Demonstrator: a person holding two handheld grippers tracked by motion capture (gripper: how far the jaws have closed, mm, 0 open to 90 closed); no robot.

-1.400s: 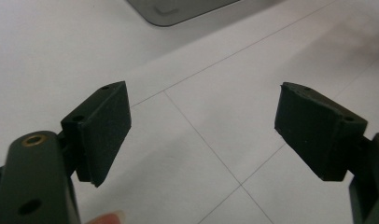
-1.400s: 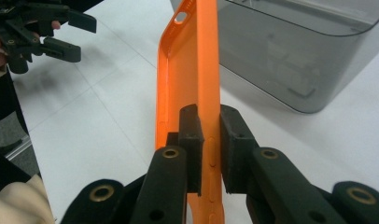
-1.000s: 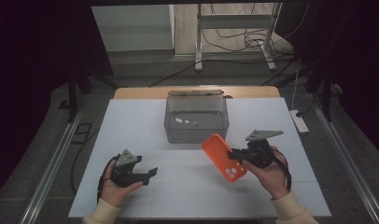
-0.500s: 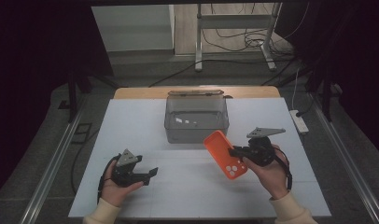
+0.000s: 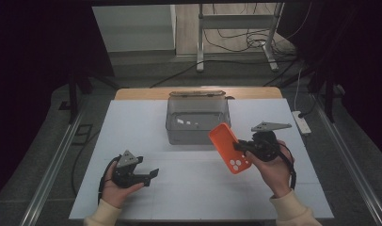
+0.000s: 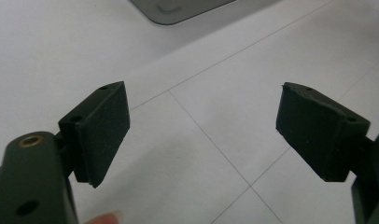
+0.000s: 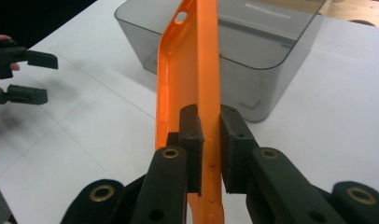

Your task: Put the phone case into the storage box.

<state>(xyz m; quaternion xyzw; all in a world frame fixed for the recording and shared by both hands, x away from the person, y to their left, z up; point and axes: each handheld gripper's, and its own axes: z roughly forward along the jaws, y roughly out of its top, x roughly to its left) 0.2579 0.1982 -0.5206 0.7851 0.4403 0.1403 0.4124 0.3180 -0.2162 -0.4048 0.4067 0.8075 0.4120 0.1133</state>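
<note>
An orange phone case (image 5: 228,147) hangs above the white table (image 5: 132,127), just in front of a smoky transparent box (image 5: 196,117). My right gripper (image 5: 241,146) is shut on one long side wall of the case (image 7: 197,70), which stands on edge between its pads (image 7: 191,126). The box (image 7: 253,42) lies straight beyond the case. At the front left my left gripper (image 5: 151,175) rests low over the table, open, nothing between its pads (image 6: 101,128).
A wooden strip (image 5: 245,92) runs along the table's far edge behind the box. A white power strip (image 5: 302,123) lies off the right edge. Metal rails (image 5: 57,155) flank the table. A stand's legs and cables (image 5: 236,42) are on the floor beyond.
The right gripper has carried the orange case slightly up and toward the box. The left gripper has stayed where it was.
</note>
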